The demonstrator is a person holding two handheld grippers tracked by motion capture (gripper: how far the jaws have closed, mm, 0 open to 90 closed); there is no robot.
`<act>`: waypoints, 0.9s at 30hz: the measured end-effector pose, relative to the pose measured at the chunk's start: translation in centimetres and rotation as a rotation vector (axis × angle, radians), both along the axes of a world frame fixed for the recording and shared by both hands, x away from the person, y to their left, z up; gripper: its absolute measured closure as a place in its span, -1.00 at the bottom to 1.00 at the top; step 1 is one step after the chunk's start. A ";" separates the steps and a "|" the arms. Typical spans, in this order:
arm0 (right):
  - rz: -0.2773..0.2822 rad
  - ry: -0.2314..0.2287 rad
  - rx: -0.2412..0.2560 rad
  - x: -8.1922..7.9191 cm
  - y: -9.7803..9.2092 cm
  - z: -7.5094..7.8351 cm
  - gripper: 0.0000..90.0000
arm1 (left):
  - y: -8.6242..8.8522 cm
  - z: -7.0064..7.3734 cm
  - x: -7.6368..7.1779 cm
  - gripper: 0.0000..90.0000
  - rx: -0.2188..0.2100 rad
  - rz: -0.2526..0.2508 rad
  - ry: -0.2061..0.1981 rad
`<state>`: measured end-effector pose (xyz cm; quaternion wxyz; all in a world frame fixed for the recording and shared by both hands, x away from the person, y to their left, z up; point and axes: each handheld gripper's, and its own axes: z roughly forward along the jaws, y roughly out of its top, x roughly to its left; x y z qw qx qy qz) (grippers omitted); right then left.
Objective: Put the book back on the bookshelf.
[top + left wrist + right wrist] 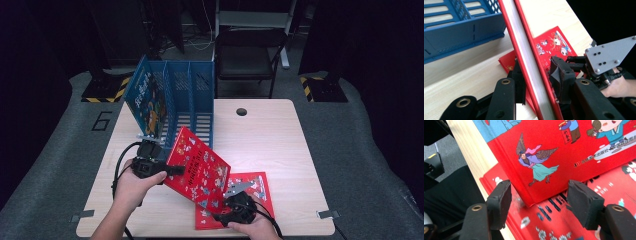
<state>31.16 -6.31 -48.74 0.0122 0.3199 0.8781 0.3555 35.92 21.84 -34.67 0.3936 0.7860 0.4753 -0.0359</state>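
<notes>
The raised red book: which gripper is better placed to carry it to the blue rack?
Left. The left gripper already clamps the raised red book beside the blue rack; the right gripper is open.

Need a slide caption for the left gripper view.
Left tool clamps the upright red book by its edge, above a second red book lying flat on the table.

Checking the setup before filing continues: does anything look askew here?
The raised red book hangs tilted, clamped only by the left tool. The blue book leans crookedly in the blue rack.
</notes>
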 end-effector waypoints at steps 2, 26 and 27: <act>0.001 -0.002 -0.001 0.0 0.3 0.0 -0.23 | 0.0 0.0 0.0 0.50 -0.002 0.006 -0.005; -0.012 0.031 0.079 1.0 1.8 -0.5 -0.21 | -0.6 2.1 0.7 0.55 -0.031 -0.009 -0.019; -0.016 0.026 0.086 0.9 1.8 -0.5 -0.21 | -0.8 2.3 0.6 0.55 -0.023 -0.017 -0.021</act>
